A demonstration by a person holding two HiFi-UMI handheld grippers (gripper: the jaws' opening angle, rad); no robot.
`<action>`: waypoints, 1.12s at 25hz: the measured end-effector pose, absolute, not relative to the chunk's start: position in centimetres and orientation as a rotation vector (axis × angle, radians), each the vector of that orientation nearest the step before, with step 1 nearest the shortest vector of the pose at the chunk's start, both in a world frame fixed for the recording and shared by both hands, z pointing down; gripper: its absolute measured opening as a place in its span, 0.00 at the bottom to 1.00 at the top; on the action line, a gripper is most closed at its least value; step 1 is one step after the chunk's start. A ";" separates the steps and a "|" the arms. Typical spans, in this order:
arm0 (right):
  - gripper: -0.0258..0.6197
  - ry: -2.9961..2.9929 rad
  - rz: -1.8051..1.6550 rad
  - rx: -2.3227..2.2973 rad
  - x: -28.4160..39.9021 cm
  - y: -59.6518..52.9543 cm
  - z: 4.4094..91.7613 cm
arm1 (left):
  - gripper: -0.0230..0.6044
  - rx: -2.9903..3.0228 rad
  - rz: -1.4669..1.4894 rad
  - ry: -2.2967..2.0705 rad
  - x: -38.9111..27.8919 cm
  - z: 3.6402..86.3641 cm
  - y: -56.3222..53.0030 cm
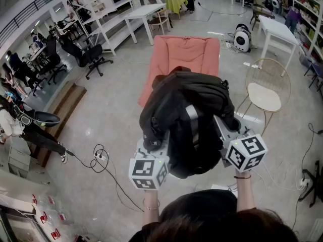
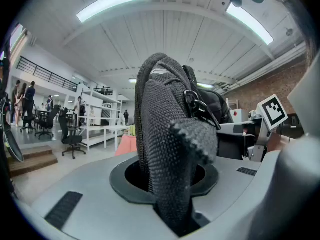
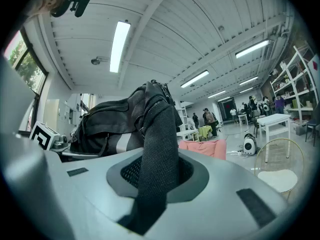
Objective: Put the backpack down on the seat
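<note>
A black backpack (image 1: 192, 115) hangs in the air between my two grippers, just short of the near end of the salmon-pink seat (image 1: 184, 54). My left gripper (image 1: 156, 146) is shut on a mesh shoulder strap (image 2: 170, 154), which runs up out of its jaws (image 2: 172, 209). The right gripper (image 1: 222, 131) is shut on the other strap (image 3: 157, 149), pinched low between its jaws (image 3: 142, 204). The bag's body (image 3: 110, 119) bulges to the left in the right gripper view. The seat (image 3: 207, 148) lies beyond it on the floor.
A gold wire chair (image 1: 266, 92) with a white cushion stands right of the seat. A white table (image 1: 280, 32) and a white appliance (image 1: 243, 37) are at back right. Black office chairs (image 1: 91, 57), wooden steps (image 1: 63, 110) and floor cables (image 1: 101, 158) are at left.
</note>
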State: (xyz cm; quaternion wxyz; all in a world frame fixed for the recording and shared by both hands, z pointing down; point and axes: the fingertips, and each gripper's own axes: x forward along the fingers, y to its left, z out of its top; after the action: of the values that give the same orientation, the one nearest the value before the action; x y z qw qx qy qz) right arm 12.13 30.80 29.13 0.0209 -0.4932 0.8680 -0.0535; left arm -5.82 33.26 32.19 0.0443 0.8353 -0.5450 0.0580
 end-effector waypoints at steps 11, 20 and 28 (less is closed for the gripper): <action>0.17 2.701 -0.181 -1.546 11.3 30.4 29.5 | 0.23 2.553 0.203 -1.636 -6.7 32.5 32.7; 0.17 2.737 -0.195 -1.552 9.8 29.6 30.7 | 0.23 2.528 0.222 -1.628 -8.2 33.8 32.1; 0.17 2.765 -0.247 -1.555 10.0 27.3 31.9 | 0.23 2.484 0.248 -1.616 -7.9 35.0 30.3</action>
State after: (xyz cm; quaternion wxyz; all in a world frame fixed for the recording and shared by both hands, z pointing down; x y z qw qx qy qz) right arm 9.99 27.31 31.87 -0.0201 -0.4887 0.8688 -0.0776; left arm -7.87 30.33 34.97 0.0838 0.8324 -0.5414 0.0832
